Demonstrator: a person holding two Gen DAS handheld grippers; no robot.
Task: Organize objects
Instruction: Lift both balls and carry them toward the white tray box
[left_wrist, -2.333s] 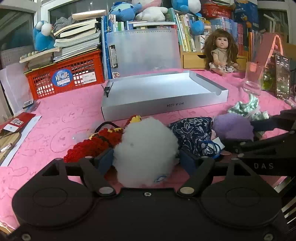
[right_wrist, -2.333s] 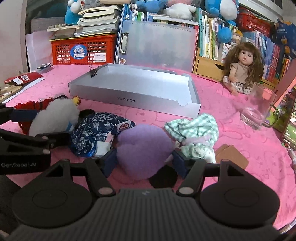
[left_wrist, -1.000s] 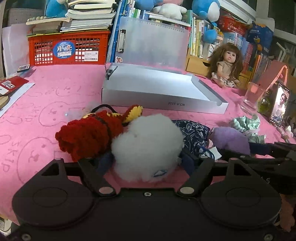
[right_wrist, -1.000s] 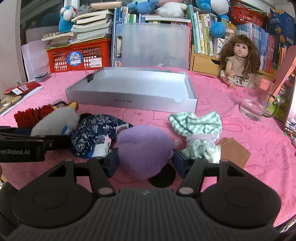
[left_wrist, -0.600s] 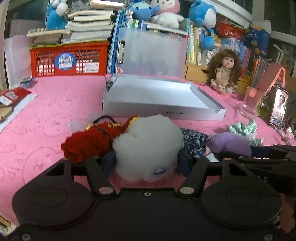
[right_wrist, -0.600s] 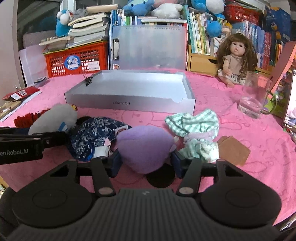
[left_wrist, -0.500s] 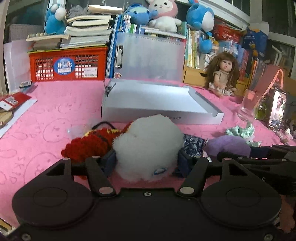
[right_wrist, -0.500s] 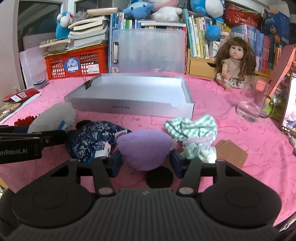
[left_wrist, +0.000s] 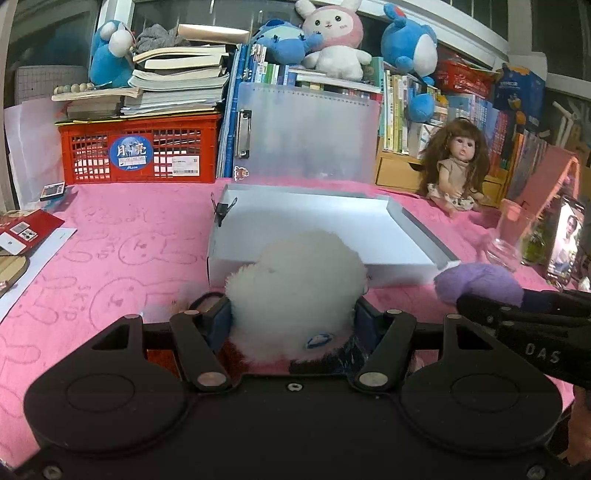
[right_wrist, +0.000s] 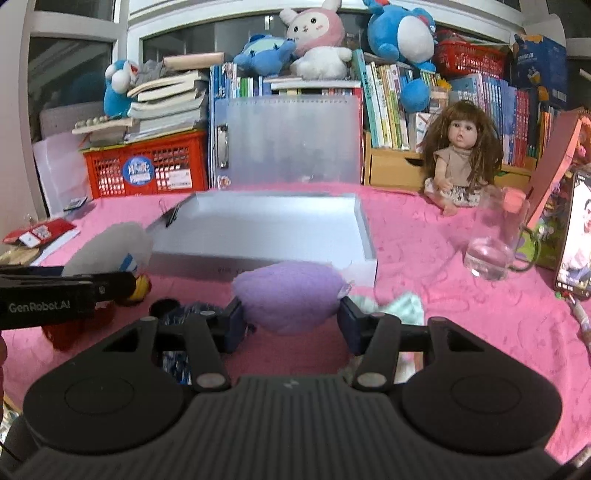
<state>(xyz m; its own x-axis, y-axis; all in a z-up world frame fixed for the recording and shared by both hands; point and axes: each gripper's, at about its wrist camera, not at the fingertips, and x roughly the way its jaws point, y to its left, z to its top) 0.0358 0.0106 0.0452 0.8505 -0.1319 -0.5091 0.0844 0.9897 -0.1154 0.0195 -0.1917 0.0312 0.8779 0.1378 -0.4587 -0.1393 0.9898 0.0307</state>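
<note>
White fluffy ball (left_wrist: 295, 291) clamped in my left gripper (left_wrist: 291, 321); right gripper (right_wrist: 291, 319) clamps purple plush (right_wrist: 290, 293), silver tray (right_wrist: 258, 229) ahead.

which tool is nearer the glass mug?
Right. The right tool, holding the purple plush, sits just left of the glass mug and nearer the camera. The left tool, holding the white plush, is farther left.

White fluffy puff (left_wrist: 295, 291) pinched at both sides, raised before the open silver box (left_wrist: 317, 225), purple fluffy puff (right_wrist: 288, 295) likewise pinched and raised, navy floral pouch (right_wrist: 192, 310), green checked cloth (right_wrist: 402, 306) on pink tablecloth (left_wrist: 122, 236)
</note>
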